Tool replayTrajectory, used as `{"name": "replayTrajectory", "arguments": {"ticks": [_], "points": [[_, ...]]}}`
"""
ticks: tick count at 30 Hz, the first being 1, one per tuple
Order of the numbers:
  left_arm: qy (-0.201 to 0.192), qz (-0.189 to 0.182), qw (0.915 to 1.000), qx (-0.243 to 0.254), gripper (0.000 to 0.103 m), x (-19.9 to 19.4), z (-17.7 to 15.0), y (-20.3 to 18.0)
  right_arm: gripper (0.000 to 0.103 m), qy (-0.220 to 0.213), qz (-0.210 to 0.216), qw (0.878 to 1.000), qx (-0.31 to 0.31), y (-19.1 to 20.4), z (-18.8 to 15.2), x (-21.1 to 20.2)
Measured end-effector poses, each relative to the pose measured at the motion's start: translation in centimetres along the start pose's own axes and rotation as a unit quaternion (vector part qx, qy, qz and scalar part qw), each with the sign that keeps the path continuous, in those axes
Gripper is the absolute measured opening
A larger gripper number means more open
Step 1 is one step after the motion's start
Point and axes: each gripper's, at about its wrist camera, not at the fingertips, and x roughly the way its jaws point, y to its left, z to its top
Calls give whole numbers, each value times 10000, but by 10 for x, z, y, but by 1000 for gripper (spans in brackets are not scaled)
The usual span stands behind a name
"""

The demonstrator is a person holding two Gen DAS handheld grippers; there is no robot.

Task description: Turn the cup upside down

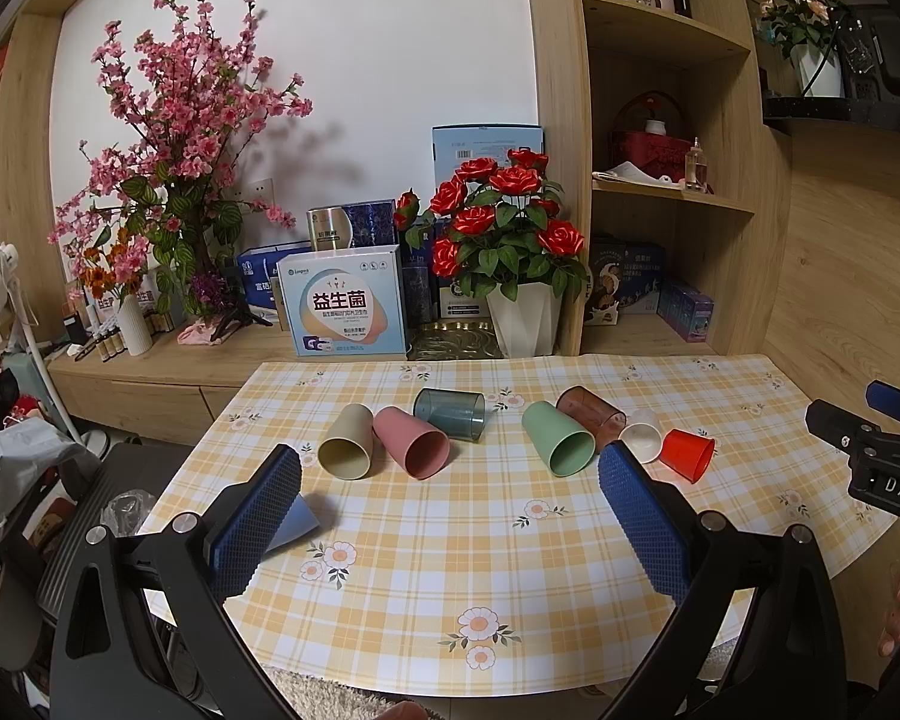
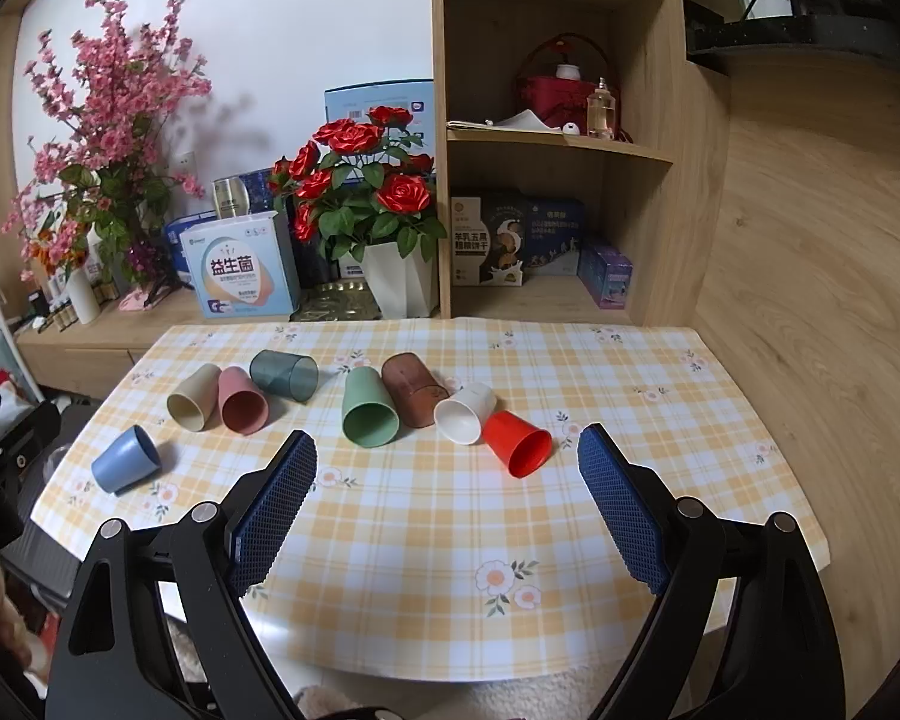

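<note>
Yellow plaid tablecloth [image 2: 426, 540], wooden shelving [image 2: 546, 138] far; seven cups on sides, blue cup [image 2: 125, 468] inverted near-left. Left gripper [image 1: 450, 519], right gripper [image 2: 447, 516]: jaws wide apart, empty.

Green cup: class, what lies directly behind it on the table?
The brown cup lies on its side behind the green cup; the green cup covers part of its side.

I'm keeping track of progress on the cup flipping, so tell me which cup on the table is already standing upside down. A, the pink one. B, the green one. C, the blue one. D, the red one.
C: the blue cup stands rim-down near the table's left edge, while the red cup, green cup and pink cup lie on their sides, mouths showing.
</note>
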Motion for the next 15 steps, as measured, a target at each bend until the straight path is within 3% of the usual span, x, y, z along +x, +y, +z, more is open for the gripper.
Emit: {"name": "replayTrajectory", "arguments": {"ticks": [15], "points": [[6,2,10000,-3,97,0,0,0,86,9,5,10000,4,0,0,0]]}}
